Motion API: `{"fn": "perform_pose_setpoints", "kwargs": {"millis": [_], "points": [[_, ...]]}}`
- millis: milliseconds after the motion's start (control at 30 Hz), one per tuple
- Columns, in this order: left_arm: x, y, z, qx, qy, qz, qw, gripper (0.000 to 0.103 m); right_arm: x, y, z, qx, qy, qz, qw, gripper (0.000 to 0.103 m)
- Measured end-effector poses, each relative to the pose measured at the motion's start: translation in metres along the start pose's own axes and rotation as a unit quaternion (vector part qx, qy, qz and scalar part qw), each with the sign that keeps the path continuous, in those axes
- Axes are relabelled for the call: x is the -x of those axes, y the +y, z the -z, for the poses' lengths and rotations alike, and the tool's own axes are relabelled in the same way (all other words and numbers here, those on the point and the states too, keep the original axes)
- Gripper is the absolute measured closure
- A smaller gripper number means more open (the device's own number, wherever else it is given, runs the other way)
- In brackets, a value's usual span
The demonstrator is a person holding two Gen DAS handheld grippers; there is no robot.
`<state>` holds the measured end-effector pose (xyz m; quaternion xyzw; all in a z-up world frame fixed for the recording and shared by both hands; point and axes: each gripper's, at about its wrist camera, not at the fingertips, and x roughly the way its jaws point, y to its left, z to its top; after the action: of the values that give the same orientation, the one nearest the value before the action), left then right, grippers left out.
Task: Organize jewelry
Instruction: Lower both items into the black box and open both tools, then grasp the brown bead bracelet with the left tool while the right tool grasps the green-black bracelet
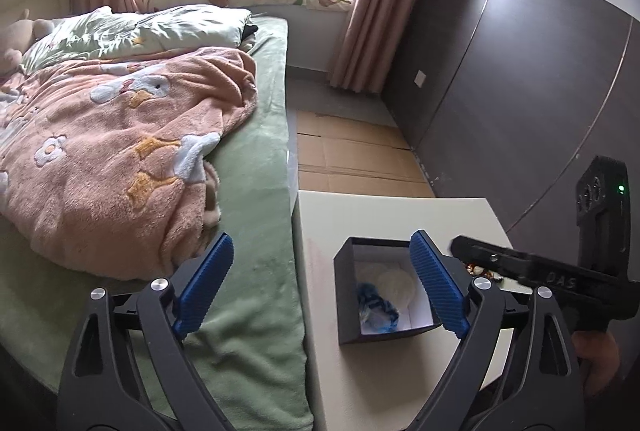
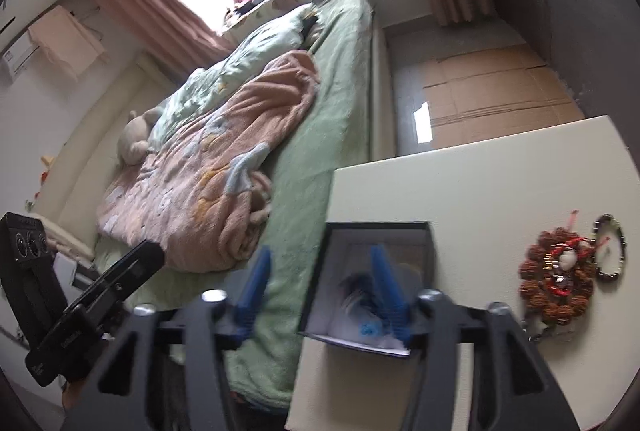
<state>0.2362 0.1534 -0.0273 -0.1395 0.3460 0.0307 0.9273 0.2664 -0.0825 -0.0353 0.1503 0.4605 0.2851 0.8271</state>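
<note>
A small black box (image 1: 384,295) sits open on the pale surface (image 1: 360,383) beside the bed (image 1: 256,191). Inside it lies a blue and white bundle (image 1: 378,305) on a white lining, with a pale round pad behind it; what the bundle is made of is hard to tell.

The left tool (image 1: 322,285) stands with its blue fingers spread wide, empty, one finger over the bed's green sheet and the other in front of the box's right wall, hiding that edge. From this view the right tool's body covers most of the jewelry behind it, so only a speck of red and brown shows.

The right tool (image 2: 324,295) is also spread apart and holds nothing. Its view is blurred by motion: its right finger overlaps the box (image 2: 376,271) and smears the blue bundle (image 2: 368,327) inside.

To the right on the surface (image 2: 480,199) lie a brown beaded bracelet (image 2: 556,279) with red thread and a small white charm, and just beside it a thinner dark beaded bracelet (image 2: 610,251), close to the frame's edge. Whether the two touch is unclear.
</note>
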Motion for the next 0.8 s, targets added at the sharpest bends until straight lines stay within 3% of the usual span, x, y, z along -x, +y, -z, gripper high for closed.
{"fn": "perform_pose_setpoints", "kwargs": {"millis": [167,500,600,800], "points": [[-0.007,-0.012,0.002,-0.005,0.008,0.011,0.9999,0.013,0.023,-0.032,0.006,-0.018,-0.016,0.025,0.999,0.048],[-0.038,-0.09,0.011,-0.041,0.034,0.067,0.9963,0.013,0.075,-0.122,0.019,-0.072,-0.04,0.08,0.993,0.047],[-0.048,-0.115,0.015,-0.05,0.043,0.085,0.9942,0.013,0.087,-0.14,0.025,-0.079,-0.05,0.092,0.991,0.034],[-0.07,-0.154,0.023,-0.057,0.069,0.11,0.9899,0.015,0.101,-0.172,0.032,-0.101,-0.059,0.098,0.988,0.027]]}}
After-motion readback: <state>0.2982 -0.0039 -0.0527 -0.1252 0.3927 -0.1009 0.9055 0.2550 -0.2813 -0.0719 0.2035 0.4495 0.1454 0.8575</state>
